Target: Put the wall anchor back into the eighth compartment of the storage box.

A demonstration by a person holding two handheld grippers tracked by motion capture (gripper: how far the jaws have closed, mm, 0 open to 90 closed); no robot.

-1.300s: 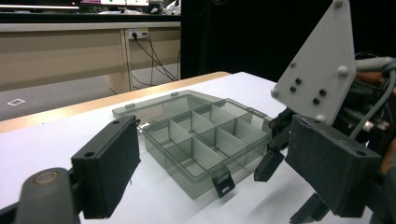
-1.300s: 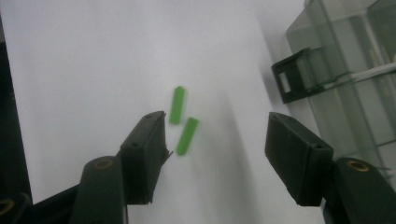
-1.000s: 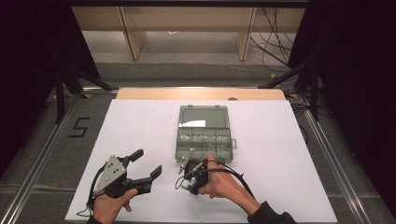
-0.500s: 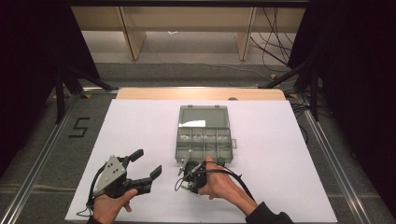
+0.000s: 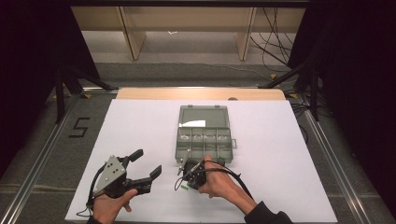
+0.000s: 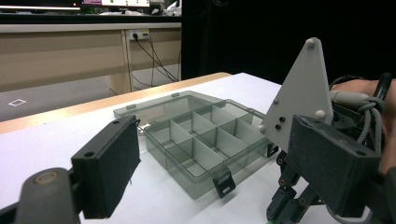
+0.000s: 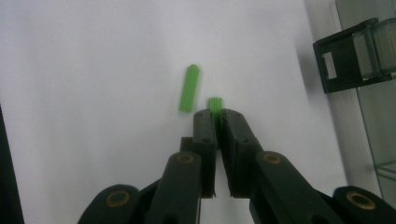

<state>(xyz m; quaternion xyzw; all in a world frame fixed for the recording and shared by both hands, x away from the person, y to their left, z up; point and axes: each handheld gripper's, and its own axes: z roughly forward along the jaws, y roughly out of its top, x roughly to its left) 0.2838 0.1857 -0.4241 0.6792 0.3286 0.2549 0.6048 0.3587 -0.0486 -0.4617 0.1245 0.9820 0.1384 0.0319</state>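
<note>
Beside the empty open organizer box (image 5: 204,140), right tongs (image 7: 215,113) pinch a green peg (image 7: 215,104).

Green plug (image 7: 215,106) mostly inside tool (image 7: 216,116)

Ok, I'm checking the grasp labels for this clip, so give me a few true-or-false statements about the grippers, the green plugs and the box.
1. The right gripper is shut on a green plug. True.
2. A second green plug lies loose on the white table. True.
3. The left gripper is clamped shut. False: its jaws stand wide apart with nothing between them.
4. The compartment box has its lid closed. False: the lid lies folded back, open.
</note>
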